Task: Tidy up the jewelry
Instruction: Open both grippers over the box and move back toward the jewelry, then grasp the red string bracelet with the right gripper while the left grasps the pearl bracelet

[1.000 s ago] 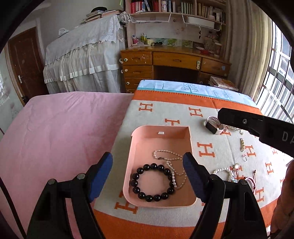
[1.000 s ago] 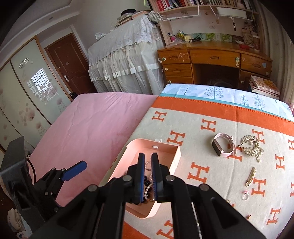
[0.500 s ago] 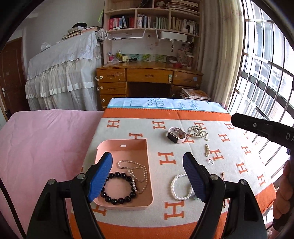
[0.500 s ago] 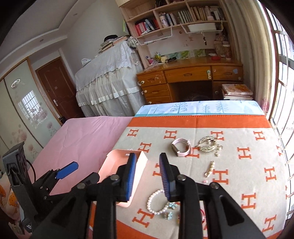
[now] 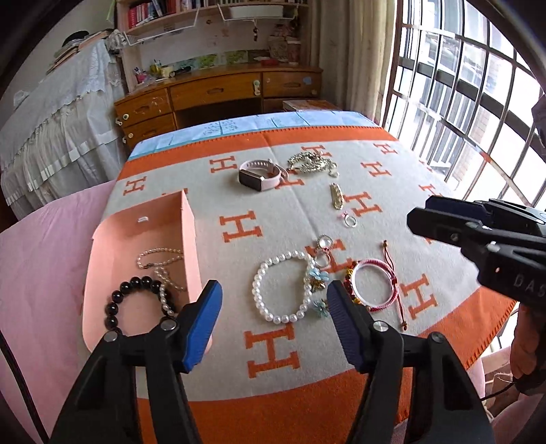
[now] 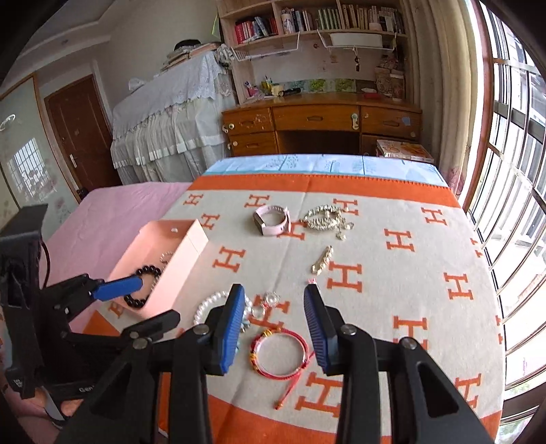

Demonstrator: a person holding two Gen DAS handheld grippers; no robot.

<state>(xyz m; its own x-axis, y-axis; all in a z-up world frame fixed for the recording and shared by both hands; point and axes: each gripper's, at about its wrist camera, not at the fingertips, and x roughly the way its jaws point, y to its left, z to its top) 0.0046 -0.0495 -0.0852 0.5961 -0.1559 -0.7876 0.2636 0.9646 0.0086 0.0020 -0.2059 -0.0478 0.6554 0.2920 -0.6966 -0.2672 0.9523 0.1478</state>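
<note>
The left gripper (image 5: 273,321) hangs with its blue-padded fingers spread wide and holds nothing; between its tips the white pearl bracelet (image 5: 283,287) lies on the blanket (image 5: 402,191), near the front orange border. The right gripper (image 6: 274,328) is likewise spread apart and empty, poised above the red cord bracelet (image 6: 281,353), which rests just beside the pearl bracelet (image 6: 211,304) toward the blanket's right side. A small cluster of charms with blue flowers (image 5: 315,280) touches the pearl bracelet between the two.

At the blanket's left edge sits the pink tray (image 5: 99,259), holding a black bead bracelet (image 5: 131,300) at its near end and a thin pearl necklace (image 5: 160,263) just behind it; the two overlap slightly.

Toward the middle of the blanket lie a small ring (image 5: 348,221) and a gold clasp-like piece (image 5: 336,195). Near the far orange border rest a pink-strapped watch (image 5: 261,174) and, touching it on the right, a gold chain piece (image 5: 312,162).

Beyond the bed stand a wooden desk (image 6: 320,123) and bookshelves (image 6: 307,20); a barred window (image 6: 512,136) runs along the right.
</note>
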